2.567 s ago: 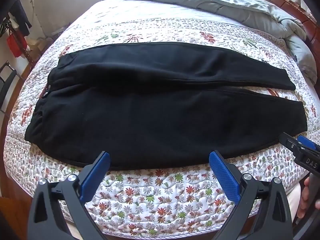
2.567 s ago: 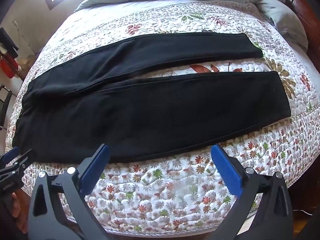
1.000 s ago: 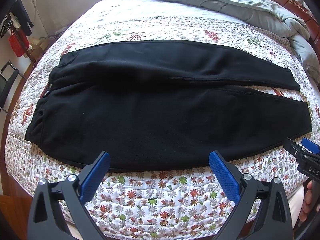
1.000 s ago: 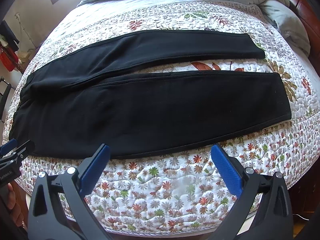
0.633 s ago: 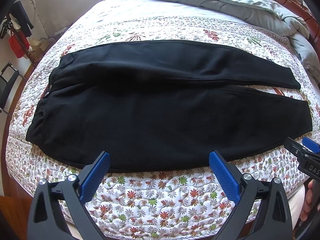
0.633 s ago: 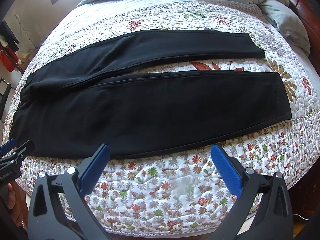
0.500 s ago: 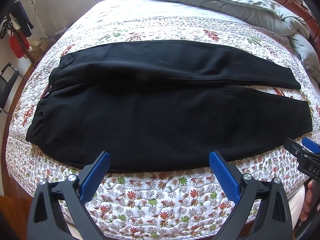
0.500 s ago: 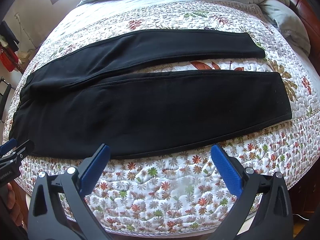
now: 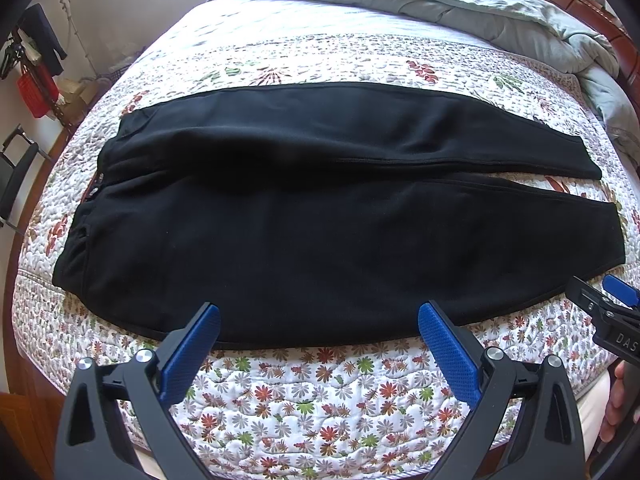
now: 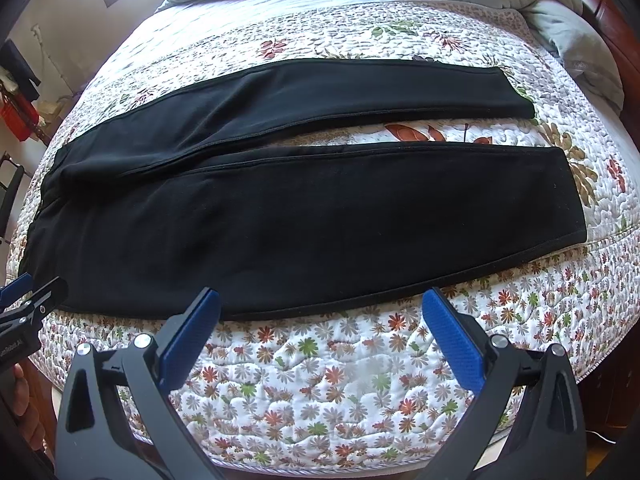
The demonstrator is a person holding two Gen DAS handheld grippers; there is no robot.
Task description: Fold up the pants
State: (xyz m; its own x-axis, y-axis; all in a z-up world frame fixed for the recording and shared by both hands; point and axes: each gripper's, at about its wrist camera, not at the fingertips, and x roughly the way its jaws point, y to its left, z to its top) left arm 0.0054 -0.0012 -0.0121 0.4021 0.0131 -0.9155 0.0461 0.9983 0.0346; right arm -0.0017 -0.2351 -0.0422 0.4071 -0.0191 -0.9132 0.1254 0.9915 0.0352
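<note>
Both the left gripper [image 9: 318, 326] and right gripper [image 10: 320, 312] gape wide and empty; advise pinching the pants [image 9: 320, 220] near-leg edge at 12 o'clock, lifting evenly onto the far leg.

Pants [image 9: 320, 216] flat on quilted bed [image 9: 320, 392]

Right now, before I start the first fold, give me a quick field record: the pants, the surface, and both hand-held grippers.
pants: black pants, spread flat and unfolded, waistband to the left, legs running right
legs: slightly parted, quilt showing between them near the cuffs
surface: floral quilt on a bed
far end: grey duvet bunched up
left hand-held gripper: open, at the near pants edge, holding nothing
right hand-held gripper: open, at the near leg edge, holding nothing
</note>
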